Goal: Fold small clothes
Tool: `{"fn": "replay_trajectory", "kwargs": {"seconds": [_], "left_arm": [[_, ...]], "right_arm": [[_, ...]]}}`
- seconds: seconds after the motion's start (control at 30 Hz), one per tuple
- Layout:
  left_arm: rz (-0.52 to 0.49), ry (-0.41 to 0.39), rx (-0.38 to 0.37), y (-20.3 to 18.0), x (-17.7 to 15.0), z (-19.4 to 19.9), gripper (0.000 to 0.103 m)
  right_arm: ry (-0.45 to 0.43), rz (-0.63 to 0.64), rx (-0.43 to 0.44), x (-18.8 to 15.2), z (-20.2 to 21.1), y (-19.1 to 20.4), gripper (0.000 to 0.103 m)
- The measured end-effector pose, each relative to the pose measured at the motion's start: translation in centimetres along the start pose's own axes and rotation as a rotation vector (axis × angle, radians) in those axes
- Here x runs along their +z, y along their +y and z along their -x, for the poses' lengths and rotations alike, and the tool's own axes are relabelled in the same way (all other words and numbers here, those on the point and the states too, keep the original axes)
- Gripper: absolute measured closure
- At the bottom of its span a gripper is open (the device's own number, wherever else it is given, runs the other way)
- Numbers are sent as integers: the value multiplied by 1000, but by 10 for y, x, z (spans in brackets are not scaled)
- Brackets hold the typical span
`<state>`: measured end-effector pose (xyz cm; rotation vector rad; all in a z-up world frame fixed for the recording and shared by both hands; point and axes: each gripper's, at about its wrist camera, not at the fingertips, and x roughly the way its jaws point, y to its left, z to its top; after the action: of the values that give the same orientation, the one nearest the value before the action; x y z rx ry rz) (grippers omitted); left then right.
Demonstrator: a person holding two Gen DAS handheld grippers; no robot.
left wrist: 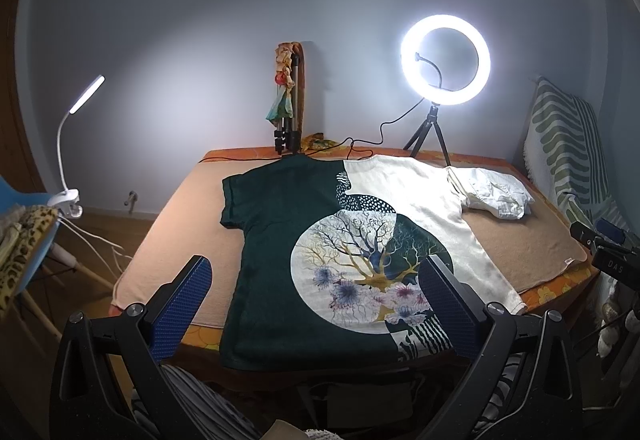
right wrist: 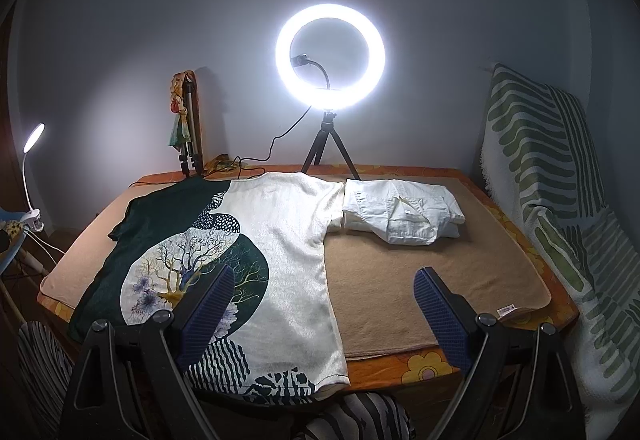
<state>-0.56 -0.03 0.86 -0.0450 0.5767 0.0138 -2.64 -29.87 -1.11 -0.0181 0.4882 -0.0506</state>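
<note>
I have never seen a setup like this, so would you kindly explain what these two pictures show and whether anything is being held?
A person holds two hand-held grippers, each with a fisheye camera looking along its blue-padded fingers. One picture comes from the left gripper, the other from the right gripper. Both are open and hold nothing. On the blanket-covered table a green and cream T-shirt lies spread flat, its hem hanging over the near edge. Touching its sleeve is a folded white shirt. A ring light stands at the far edge.

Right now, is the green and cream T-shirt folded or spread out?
Spread out. The T-shirt lies flat on the table, both sleeves extended, hem at the near edge.
</note>
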Motion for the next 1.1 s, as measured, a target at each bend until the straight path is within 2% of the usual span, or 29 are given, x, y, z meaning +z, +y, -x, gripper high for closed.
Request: {"fn": "replay_trajectory", "kwargs": {"seconds": [0.67, 1.1], "left_arm": [[2, 2, 0, 2, 0, -3, 0], [30, 21, 13, 14, -10, -8, 0]], "right_arm": [[-2, 15, 8, -1, -6, 5, 10], [-4, 42, 32, 4, -15, 21, 10]]}}
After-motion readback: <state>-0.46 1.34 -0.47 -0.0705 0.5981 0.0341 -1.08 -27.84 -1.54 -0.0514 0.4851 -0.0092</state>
